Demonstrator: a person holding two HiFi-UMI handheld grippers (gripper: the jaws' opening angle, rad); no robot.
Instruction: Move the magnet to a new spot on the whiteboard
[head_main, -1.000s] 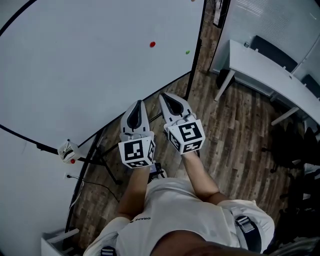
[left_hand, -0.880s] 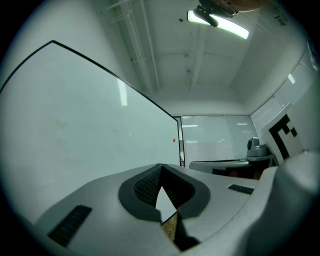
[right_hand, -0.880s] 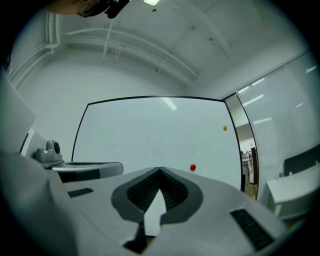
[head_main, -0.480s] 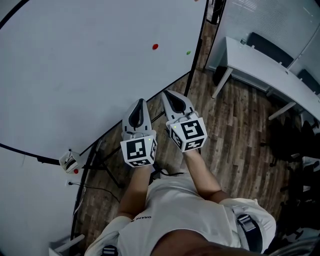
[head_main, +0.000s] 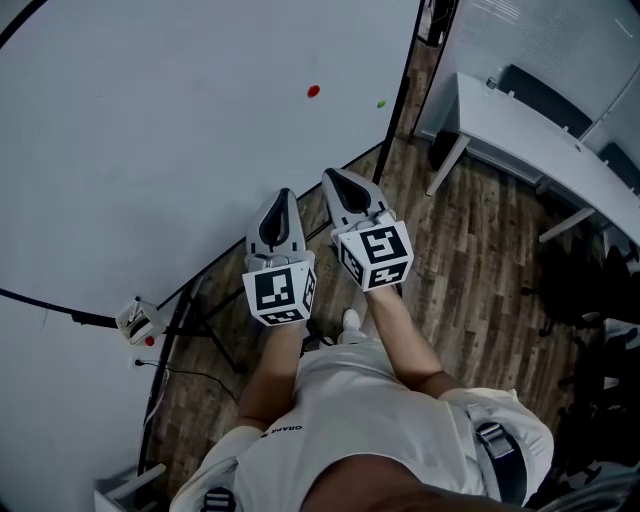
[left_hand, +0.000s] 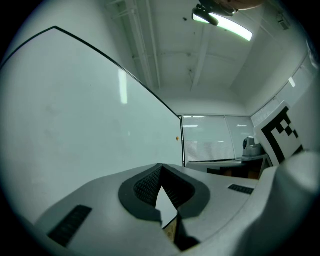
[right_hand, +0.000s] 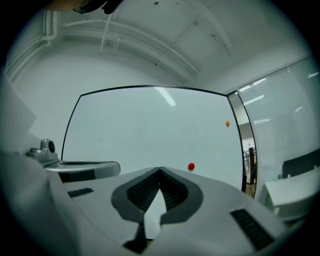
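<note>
A small red magnet (head_main: 313, 91) sticks on the whiteboard (head_main: 150, 130), with a green magnet (head_main: 380, 103) to its right near the board's black frame. In the right gripper view the red magnet (right_hand: 191, 167) shows just above the jaws and a second magnet (right_hand: 227, 123) looks orange, higher up by the frame. My left gripper (head_main: 283, 201) and right gripper (head_main: 334, 180) are side by side in front of the board's lower edge, well short of the magnets. Both are shut with nothing between the fingers. The left gripper view shows the board (left_hand: 65, 125) at a slant.
A tray at the board's lower left holds an eraser (head_main: 135, 322). The board's stand legs (head_main: 200, 330) rest on the wooden floor (head_main: 470, 260). A white desk (head_main: 540, 140) and dark chairs stand at the right. My own legs and torso fill the bottom.
Both grippers have shifted slightly toward the board, still shut. The view has drifted a little, so the magnets sit slightly further right in the picture.
</note>
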